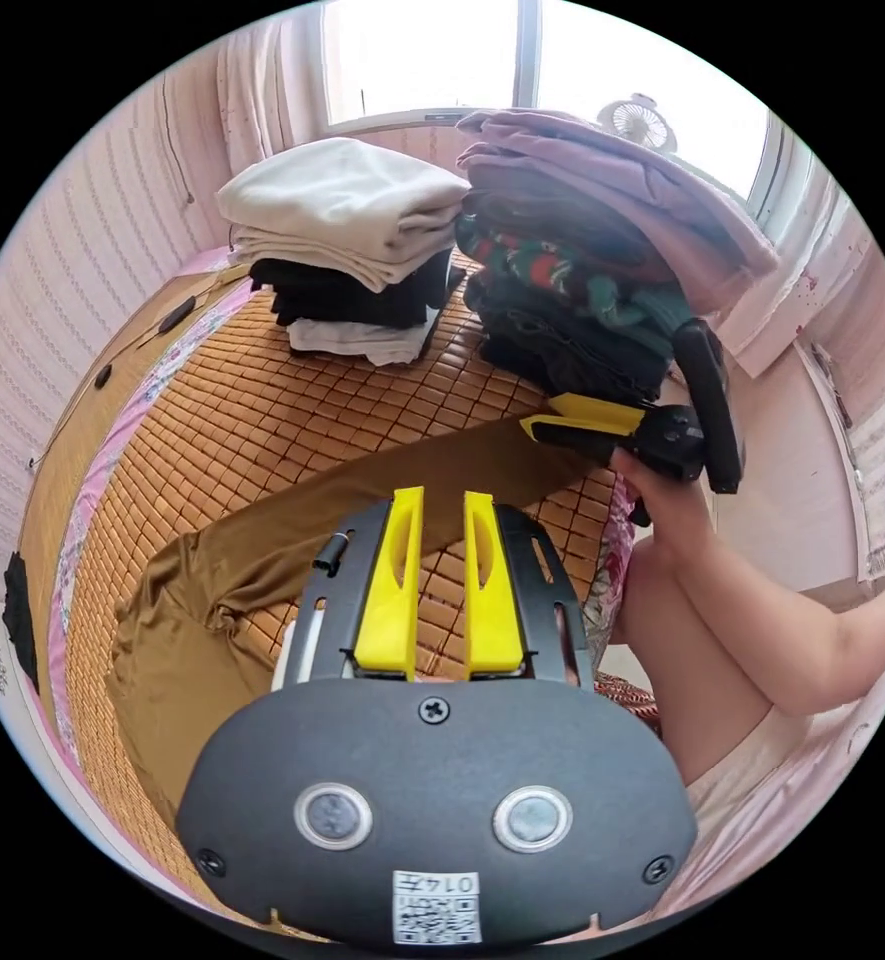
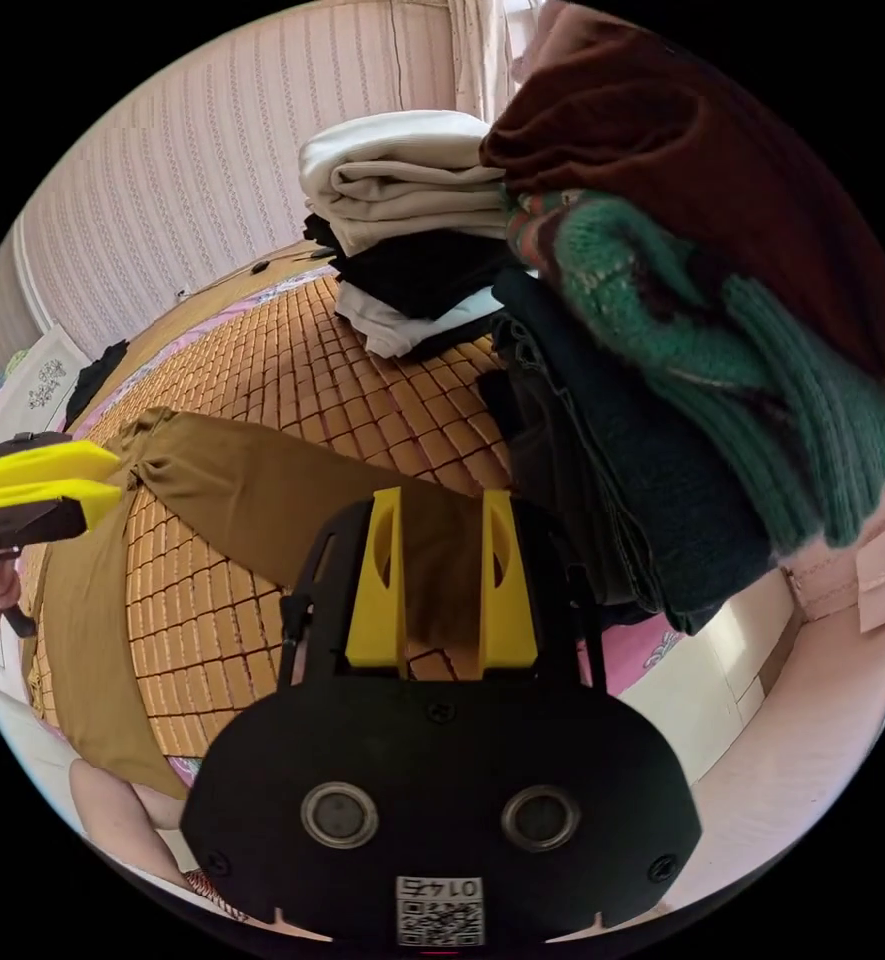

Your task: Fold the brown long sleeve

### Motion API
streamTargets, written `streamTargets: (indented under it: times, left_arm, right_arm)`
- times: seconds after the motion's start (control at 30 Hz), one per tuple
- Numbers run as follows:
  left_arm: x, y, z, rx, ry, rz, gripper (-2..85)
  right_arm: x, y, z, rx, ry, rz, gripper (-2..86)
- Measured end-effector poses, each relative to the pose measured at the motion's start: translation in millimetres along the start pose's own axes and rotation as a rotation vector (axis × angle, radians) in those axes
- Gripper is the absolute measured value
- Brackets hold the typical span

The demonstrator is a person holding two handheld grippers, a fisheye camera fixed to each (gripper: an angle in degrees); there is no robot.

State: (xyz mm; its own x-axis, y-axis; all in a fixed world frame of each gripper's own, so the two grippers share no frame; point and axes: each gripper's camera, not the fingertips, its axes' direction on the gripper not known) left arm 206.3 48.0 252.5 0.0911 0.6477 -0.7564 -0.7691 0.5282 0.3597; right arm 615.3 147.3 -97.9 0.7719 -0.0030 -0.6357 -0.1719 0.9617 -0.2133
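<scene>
The brown long sleeve (image 1: 222,600) lies spread on a bamboo mat (image 1: 292,400), one sleeve stretched toward the clothes piles. My left gripper (image 1: 442,497) hovers open above the mat near the shirt's body, nothing between its jaws. It also shows as the left gripper (image 2: 112,478) beside the bunched shoulder of the shirt (image 2: 262,490). My right gripper (image 2: 442,500) stands open over the sleeve's end, brown cloth showing in the gap between its jaws. A hand holds the right gripper (image 1: 529,426) at the sleeve's tip.
Two stacks of folded clothes stand at the mat's far side: a white, beige and black one (image 1: 352,220) and a taller dark, green and mauve one (image 1: 582,270), close to my right gripper. The person's arm (image 1: 742,620) is off the mat's edge.
</scene>
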Motion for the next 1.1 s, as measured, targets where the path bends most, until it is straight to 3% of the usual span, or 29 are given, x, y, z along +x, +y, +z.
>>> streamTargets:
  times: [0.23,0.43,0.67,0.77,0.83,1.1]
  left_arm:
    - [-2.1,-53.7,95.0,-0.124,-0.014,-0.001,8.3]
    - [-5.8,-67.1,148.3,-0.263,-0.055,-0.054,9.5]
    - [-11.6,-73.0,157.9,-0.256,0.000,-0.061,9.6]
    - [-12.6,-73.1,157.4,-0.245,0.010,-0.066,7.2]
    - [-10.4,-72.9,154.6,-0.232,0.018,-0.047,0.5]
    - [-13.2,-66.3,130.9,-0.197,-0.034,-0.055,-1.0]
  right_arm:
    - [2.3,0.9,13.2,-0.023,0.095,-0.003,7.1]
    - [23.2,-0.3,10.4,-0.034,0.017,0.037,0.6]
    - [46.5,-2.1,7.8,-0.048,-0.138,0.050,-0.6]
    - [50.5,-3.4,6.5,-0.042,-0.174,0.047,-0.6]
    - [51.8,-4.4,4.3,-0.031,-0.178,0.042,-0.6]
    - [48.8,-10.7,-10.1,0.022,-0.216,-0.020,-0.7]
